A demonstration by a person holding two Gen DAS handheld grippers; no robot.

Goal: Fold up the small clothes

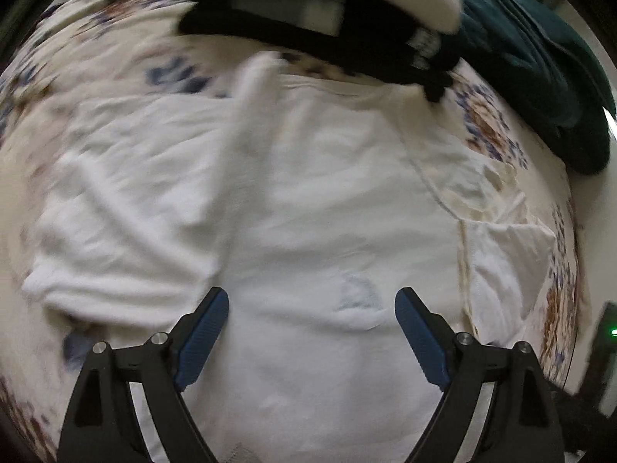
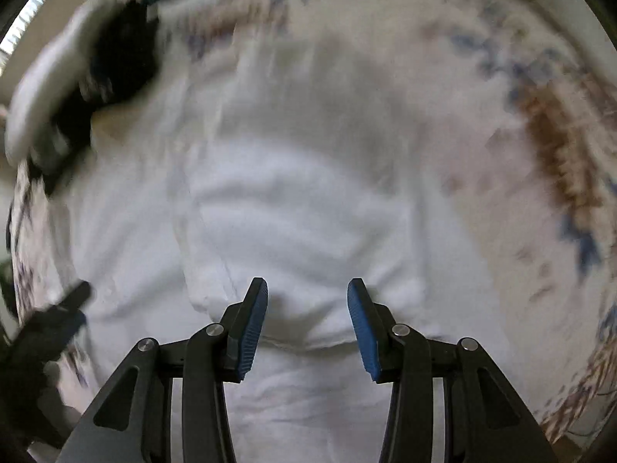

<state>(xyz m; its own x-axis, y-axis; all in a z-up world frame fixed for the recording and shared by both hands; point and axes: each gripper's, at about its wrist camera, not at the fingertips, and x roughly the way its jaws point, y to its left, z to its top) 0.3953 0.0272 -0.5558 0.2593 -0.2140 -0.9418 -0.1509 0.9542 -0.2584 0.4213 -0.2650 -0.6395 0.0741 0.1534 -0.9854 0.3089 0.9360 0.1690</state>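
A white T-shirt (image 1: 308, 200) lay spread over a floral bedsheet (image 1: 489, 131), filling the middle of the left wrist view, its collar edge toward the top of the frame and one short sleeve (image 1: 509, 247) lying flat at the right. Part of the garment at the left of that frame had been turned over onto itself, forming a thicker, wrinkled layer (image 1: 127, 200) with a soft rolled edge toward the lower left. The left gripper (image 1: 312, 308) hung over the lower middle of the shirt with its blue-padded fingers (image 1: 200, 343) spread wide and nothing between them. At the top of the same view a black-and-white object (image 1: 316, 11), blurred by motion, sat over the collar area, and a dark green cloth (image 1: 540, 61) lay bunched in the upper right. In the right wrist view the shirt (image 2: 293, 208) again filled the centre, with a folded, rippled layer just ahead of the fingertips and the patterned sheet (image 2: 551, 146) showing along the right side. The right gripper (image 2: 307, 297) was likewise parted, less widely than the left, holding nothing; whether its tips touched the fabric could not be told. The black-and-white object (image 2: 77, 88) appeared blurred in the upper left.
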